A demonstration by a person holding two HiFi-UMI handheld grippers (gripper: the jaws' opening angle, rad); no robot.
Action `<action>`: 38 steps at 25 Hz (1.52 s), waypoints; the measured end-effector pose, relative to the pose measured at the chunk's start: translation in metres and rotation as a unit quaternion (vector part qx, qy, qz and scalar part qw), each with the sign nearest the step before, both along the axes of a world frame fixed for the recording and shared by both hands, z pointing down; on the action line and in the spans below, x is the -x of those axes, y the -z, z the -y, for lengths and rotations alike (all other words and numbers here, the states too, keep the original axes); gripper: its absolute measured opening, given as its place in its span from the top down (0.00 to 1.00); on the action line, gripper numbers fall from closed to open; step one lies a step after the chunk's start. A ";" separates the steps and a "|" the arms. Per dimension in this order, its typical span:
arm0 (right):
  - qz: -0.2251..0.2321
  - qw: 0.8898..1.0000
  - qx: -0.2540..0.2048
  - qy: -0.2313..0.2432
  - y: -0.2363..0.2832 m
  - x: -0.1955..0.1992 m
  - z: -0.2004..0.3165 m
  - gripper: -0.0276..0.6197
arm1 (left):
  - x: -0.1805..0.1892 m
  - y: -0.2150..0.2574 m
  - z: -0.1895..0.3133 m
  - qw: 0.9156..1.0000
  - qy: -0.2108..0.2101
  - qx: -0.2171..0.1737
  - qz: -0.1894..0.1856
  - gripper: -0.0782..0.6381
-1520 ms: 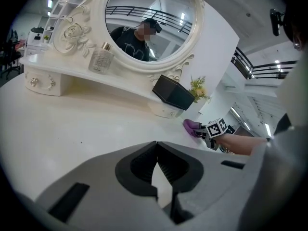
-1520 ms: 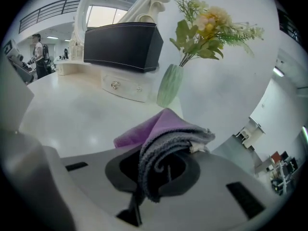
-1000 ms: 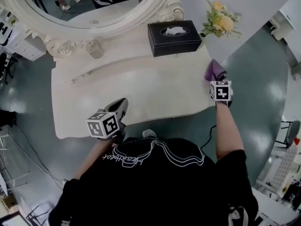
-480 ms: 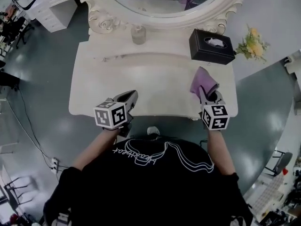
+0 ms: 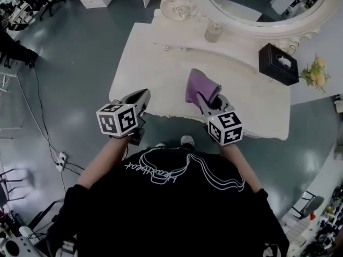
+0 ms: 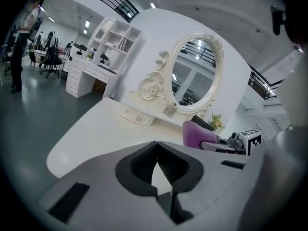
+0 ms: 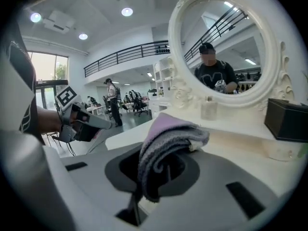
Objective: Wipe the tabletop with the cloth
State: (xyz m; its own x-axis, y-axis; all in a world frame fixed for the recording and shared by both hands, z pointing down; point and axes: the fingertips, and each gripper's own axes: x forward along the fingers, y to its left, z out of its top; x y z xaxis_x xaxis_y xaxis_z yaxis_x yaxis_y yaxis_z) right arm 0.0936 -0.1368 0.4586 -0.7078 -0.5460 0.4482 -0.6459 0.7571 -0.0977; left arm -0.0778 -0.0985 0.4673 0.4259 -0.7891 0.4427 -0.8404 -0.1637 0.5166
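While reaching forward with 2 extended forearms, clamps the purple cloth (image 5: 199, 83) in the right gripper (image 5: 206, 99) over the white tabletop (image 5: 144, 63) near its front edge; holds the left gripper (image 5: 140, 96), jaws pressed together and empty, at the front-left edge.

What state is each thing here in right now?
Cloth: bunched up, clamped in the right gripper.
Right gripper: shut on the cloth, over the tabletop.
Left gripper: shut, empty, at the tabletop's near edge.
Tissue box: upright, tissue poking out.
Jar: upright by the mirror.
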 end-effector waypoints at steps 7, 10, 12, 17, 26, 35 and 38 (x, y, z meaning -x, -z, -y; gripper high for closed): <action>0.009 0.997 0.014 0.078 -0.010 0.114 -0.039 0.87 | 0.082 -0.011 -0.047 0.999 0.046 0.007 0.000 0.88; 0.009 0.994 0.034 0.105 -0.022 0.154 -0.055 0.87 | 0.105 -0.014 -0.065 0.998 0.057 0.009 -0.002 0.88; 0.005 0.992 0.040 0.118 -0.029 0.180 -0.062 0.87 | 0.119 -0.017 -0.075 0.998 0.064 0.010 -0.003 0.88; -0.013 0.988 0.041 0.146 -0.044 0.238 -0.070 0.87 | 0.151 -0.029 -0.097 0.996 0.089 0.022 -0.012 0.88; -0.050 0.986 0.035 0.154 -0.076 0.302 -0.058 0.87 | 0.185 -0.049 -0.129 0.991 0.124 0.042 -0.026 0.88; -0.106 0.982 0.029 0.156 -0.109 0.325 -0.042 0.87 | 0.210 -0.061 -0.138 0.987 0.150 0.044 -0.037 0.88; -0.131 0.978 0.028 0.158 -0.118 0.325 -0.041 0.88 | 0.214 -0.067 -0.143 0.985 0.159 0.049 -0.040 0.88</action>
State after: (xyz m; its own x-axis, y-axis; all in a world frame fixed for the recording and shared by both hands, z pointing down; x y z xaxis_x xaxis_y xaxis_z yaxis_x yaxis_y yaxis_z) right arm -0.2312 -0.0959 0.5767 -0.6941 -0.2879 0.6598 -0.3884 0.9215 -0.0065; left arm -0.2921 0.0446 0.5339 0.2013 -0.8431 0.4986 -0.7968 0.1551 0.5840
